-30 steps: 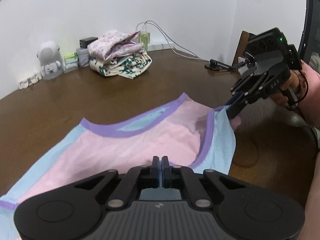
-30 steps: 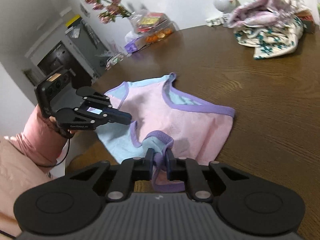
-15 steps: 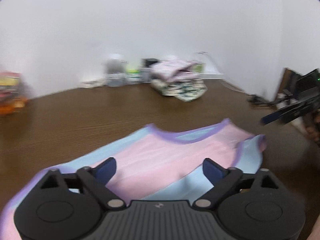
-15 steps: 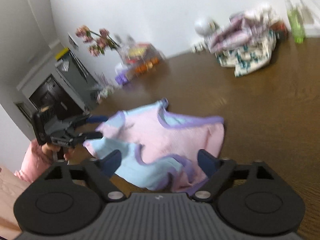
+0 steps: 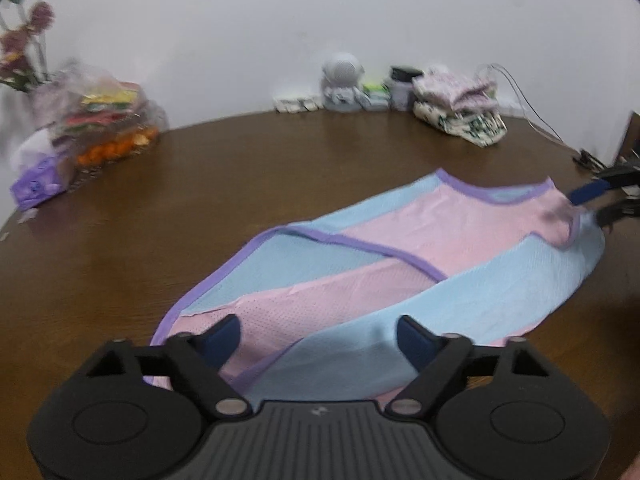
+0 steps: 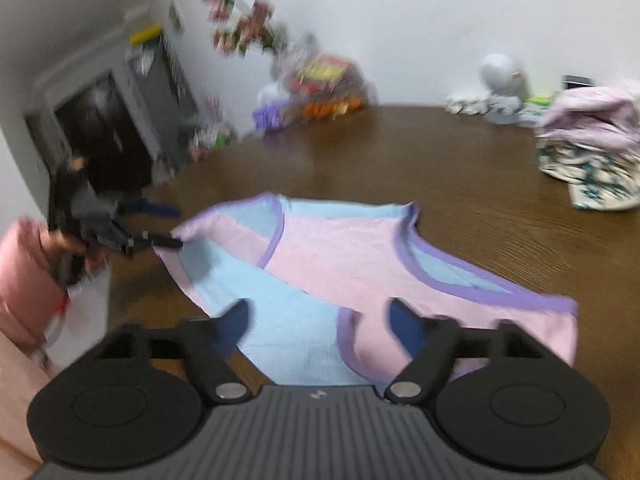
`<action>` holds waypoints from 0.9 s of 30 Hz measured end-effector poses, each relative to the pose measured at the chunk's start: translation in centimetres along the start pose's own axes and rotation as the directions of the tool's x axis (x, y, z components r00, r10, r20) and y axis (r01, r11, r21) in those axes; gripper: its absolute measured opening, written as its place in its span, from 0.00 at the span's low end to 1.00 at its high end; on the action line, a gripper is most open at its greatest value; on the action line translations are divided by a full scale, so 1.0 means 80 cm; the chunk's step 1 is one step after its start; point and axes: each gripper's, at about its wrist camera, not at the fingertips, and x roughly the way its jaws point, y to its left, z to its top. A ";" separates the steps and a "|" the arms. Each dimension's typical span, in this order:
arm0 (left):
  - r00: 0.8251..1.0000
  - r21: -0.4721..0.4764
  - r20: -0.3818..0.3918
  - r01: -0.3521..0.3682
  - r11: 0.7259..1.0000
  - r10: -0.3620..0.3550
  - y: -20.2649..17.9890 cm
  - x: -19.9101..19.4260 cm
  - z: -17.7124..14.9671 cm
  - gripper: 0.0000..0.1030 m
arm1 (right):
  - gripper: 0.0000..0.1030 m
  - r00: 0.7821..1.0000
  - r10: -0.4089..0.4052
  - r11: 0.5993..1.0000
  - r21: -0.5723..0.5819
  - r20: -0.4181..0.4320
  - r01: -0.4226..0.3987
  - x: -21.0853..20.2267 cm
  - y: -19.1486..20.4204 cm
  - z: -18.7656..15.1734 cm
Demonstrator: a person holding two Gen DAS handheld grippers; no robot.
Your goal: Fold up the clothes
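From my left wrist view, my left gripper (image 5: 320, 330) stands wide open with nothing in it, its two blue-padded fingers spread over the near end of the vest (image 5: 384, 276). The vest is pink and light blue mesh with purple binding, and it lies flat on the brown worktop (image 5: 200, 200), running away from me toward the right. At its far right corner my right gripper (image 5: 600, 204) shows at the picture's edge, its fingers parted, the pink corner just beside them; blur keeps me from telling whether they touch it. Far back, a pile of folded clothes (image 5: 460, 108) sits by the wall beside a small white robot figure (image 5: 342, 84). At far left a clear bag of fruit and snacks (image 5: 108, 128) holds oranges and coloured packets. The worktop between the vest and those things is bare wood.

From my right wrist view, my right gripper (image 6: 316, 322) is likewise wide open and empty, hanging over the near hem of the vest (image 6: 340, 264). My left gripper (image 6: 164, 228) is at the vest's left corner, fingers apart, the lower one at the cloth's edge, near the worktop (image 6: 440, 172) rim. The folded clothes (image 6: 588, 152) stand at right, well apart from the vest, and the bag of fruit and snacks (image 6: 324, 88) is at the back.
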 end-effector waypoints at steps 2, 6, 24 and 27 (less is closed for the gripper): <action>0.998 0.044 -0.034 0.050 0.998 -0.049 0.012 0.012 0.001 0.41 | 0.50 0.998 -0.016 0.999 -0.032 -0.065 0.014 0.027 0.005 0.007; 0.986 0.132 -0.106 0.141 0.981 -0.127 0.024 0.037 0.003 0.34 | 0.43 0.992 -0.029 0.999 -0.047 -0.125 0.023 0.053 0.005 0.014; 0.989 0.232 -0.002 0.145 0.962 -0.149 0.002 0.022 -0.002 0.03 | 0.07 0.981 -0.002 0.995 -0.101 -0.192 -0.018 0.082 0.004 0.024; 0.995 0.222 0.036 0.087 0.971 -0.097 -0.001 0.014 0.006 0.03 | 0.07 0.990 0.006 0.994 -0.111 -0.141 -0.021 0.069 0.005 0.031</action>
